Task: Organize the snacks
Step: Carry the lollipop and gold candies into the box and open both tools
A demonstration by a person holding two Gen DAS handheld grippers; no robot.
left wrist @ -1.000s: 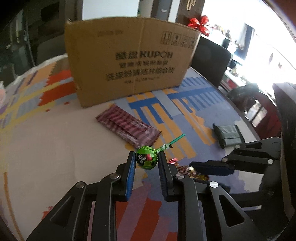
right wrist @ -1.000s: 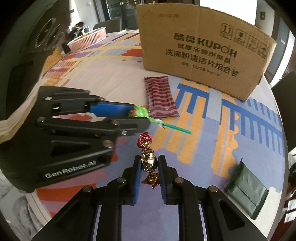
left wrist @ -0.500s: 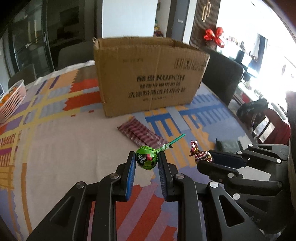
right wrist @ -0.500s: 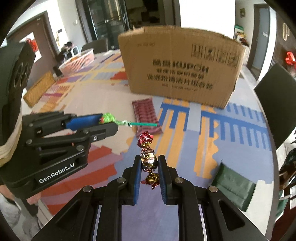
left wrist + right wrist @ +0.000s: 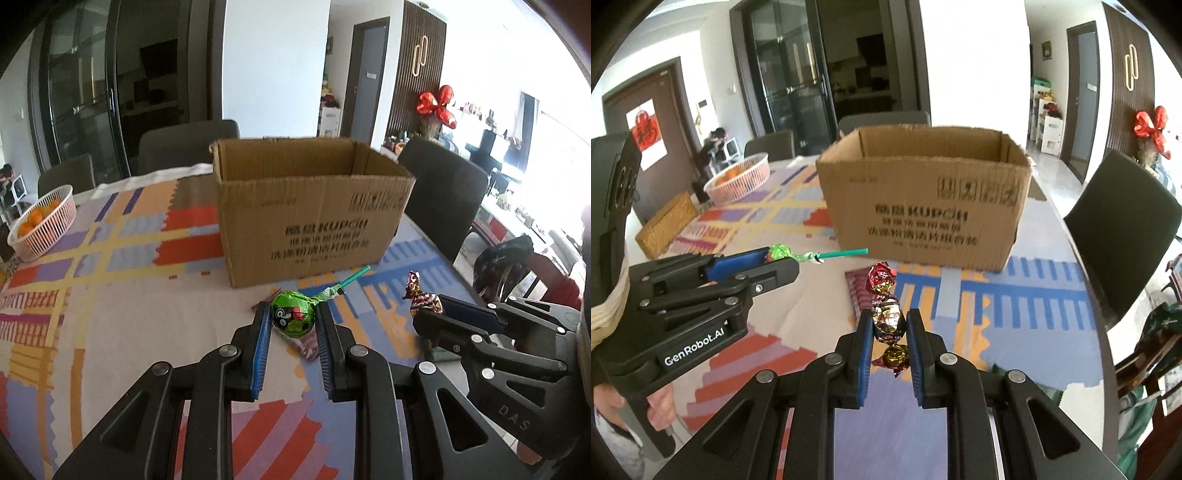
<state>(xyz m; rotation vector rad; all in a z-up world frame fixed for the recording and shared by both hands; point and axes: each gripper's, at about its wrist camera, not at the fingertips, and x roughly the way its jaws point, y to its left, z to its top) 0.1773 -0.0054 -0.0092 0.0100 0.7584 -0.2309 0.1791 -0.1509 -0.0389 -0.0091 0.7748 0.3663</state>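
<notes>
My left gripper (image 5: 293,315) is shut on a green lollipop (image 5: 291,314) with a teal stick, held above the table in front of an open cardboard box (image 5: 314,218). My right gripper (image 5: 888,321) is shut on a red-and-gold foil candy (image 5: 886,317), also raised in front of the box (image 5: 923,210). In the right wrist view the left gripper (image 5: 775,258) with the lollipop (image 5: 779,252) is at left. In the left wrist view the right gripper (image 5: 436,308) with the candy (image 5: 421,295) is at right. A maroon striped wrapper (image 5: 858,291) lies on the table below.
The table has a colourful patterned cloth (image 5: 110,295). A pink basket of oranges (image 5: 42,221) stands at the far left. Dark chairs (image 5: 443,199) surround the table. A green packet (image 5: 1052,391) lies at the right, mostly hidden.
Both grippers have risen with their sweets; the box top and its open inside now show, and the table snacks have dropped below the fingers.
</notes>
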